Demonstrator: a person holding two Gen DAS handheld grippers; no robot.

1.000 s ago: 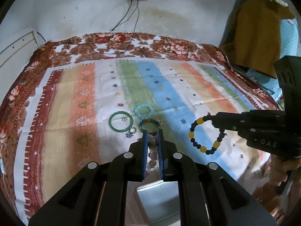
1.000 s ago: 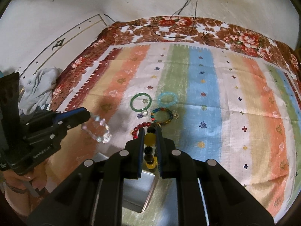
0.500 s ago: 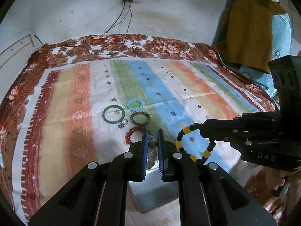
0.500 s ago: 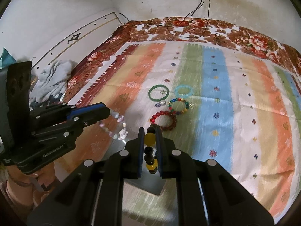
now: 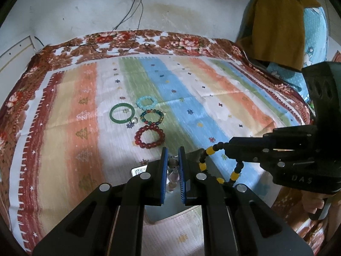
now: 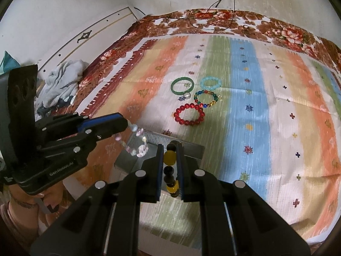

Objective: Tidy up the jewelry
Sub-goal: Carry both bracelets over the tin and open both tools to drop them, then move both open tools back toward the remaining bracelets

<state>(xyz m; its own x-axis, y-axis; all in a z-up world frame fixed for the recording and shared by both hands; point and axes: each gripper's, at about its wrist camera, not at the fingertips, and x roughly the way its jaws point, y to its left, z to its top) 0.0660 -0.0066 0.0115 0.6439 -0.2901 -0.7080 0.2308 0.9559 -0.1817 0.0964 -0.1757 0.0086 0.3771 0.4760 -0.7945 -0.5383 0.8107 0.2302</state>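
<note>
My left gripper point(image 5: 172, 160) is shut on a clear pink bead bracelet point(image 6: 136, 143) and holds it over a metal box point(image 6: 191, 149). My right gripper point(image 6: 169, 149) is shut on a black and yellow bead bracelet point(image 5: 215, 164), also above the box point(image 5: 138, 171). On the striped cloth beyond lie a red bead bracelet point(image 5: 149, 136), a multicolour bead bracelet point(image 5: 152, 116), a light blue bead bracelet point(image 5: 146, 102), a green bangle point(image 5: 122, 113) and a small clear ring point(image 5: 134, 119). These also show in the right wrist view: red point(image 6: 189, 114), multicolour point(image 6: 206, 98), blue point(image 6: 211, 83), green point(image 6: 182, 85).
The striped cloth point(image 5: 213, 98) covers a bed with a floral border point(image 5: 170, 40). A cable point(image 5: 136, 17) runs from a wall socket onto the bed. Clothes hang at the right point(image 5: 277, 21). A grey garment point(image 6: 61, 81) lies beside the bed's left edge.
Both grippers have pulled back toward me with their bracelets; the jewelry on the cloth now lies farther ahead and the metal box has come under the fingertips.
</note>
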